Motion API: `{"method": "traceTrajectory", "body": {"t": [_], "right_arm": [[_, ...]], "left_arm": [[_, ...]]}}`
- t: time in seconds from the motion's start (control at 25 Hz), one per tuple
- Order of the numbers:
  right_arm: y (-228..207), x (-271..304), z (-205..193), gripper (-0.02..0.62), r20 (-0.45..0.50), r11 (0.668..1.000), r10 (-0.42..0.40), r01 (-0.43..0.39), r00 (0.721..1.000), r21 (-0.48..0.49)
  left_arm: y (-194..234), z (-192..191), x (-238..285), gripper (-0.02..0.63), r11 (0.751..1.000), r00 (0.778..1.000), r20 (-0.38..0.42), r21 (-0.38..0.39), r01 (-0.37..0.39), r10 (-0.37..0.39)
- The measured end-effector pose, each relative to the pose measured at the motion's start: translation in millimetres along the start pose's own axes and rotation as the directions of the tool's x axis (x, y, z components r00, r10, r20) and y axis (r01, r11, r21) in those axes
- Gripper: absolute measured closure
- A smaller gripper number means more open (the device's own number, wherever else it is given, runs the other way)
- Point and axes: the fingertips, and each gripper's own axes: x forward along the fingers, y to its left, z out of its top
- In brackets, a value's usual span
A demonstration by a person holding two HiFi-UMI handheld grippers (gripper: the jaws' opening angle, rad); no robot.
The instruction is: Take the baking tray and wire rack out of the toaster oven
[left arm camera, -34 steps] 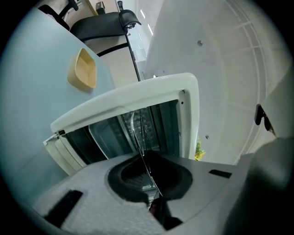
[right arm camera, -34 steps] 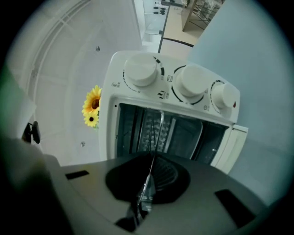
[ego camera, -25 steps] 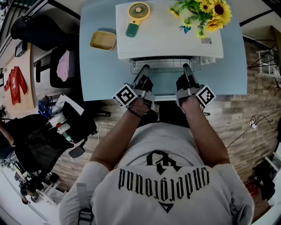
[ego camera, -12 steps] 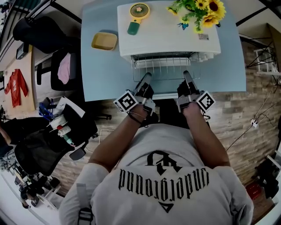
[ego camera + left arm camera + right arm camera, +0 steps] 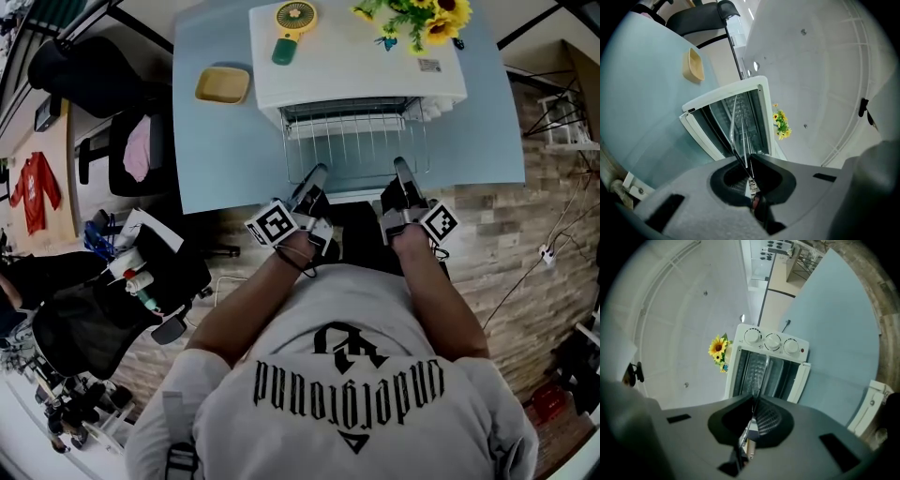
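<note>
The wire rack [image 5: 356, 145] was thin, bright metal wire; the toaster oven [image 5: 356, 70] was cased in smooth white. The tabletop [image 5: 230, 150] looked matt pale blue, the floor [image 5: 525, 234] wood-grained planks. Left gripper [image 5: 749, 171] and right gripper [image 5: 751, 408] wore matt grey plastic.

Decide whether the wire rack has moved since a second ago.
Yes. The wire rack sticks farther out of the toaster oven, toward the person, clamped by the left gripper and right gripper.
</note>
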Motion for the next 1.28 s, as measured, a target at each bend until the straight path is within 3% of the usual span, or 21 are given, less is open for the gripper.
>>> {"method": "traceTrajectory", "body": {"t": [0.48,0.72,1.28], "right_arm": [[7.8,-25.8,-10.2,0.594,0.046,1.0,0.007,-0.007,0.999,-0.002],[9.4,-54.6,-12.9,0.595,0.077,1.0,0.007,-0.006,0.997,-0.012],[20.0,-114.0,-9.7,0.595,0.209,0.998,-0.052,0.058,0.977,-0.023]], "left_arm": [[-7.2,-12.8,-20.1,0.597,1.0,0.999,-0.035,0.014,0.006,-0.006],[-8.9,-38.6,-33.5,0.601,1.0,0.994,-0.107,0.014,0.017,-0.015],[-31.5,-59.3,-28.4,0.601,0.995,0.97,-0.23,0.041,0.087,-0.076]]}}
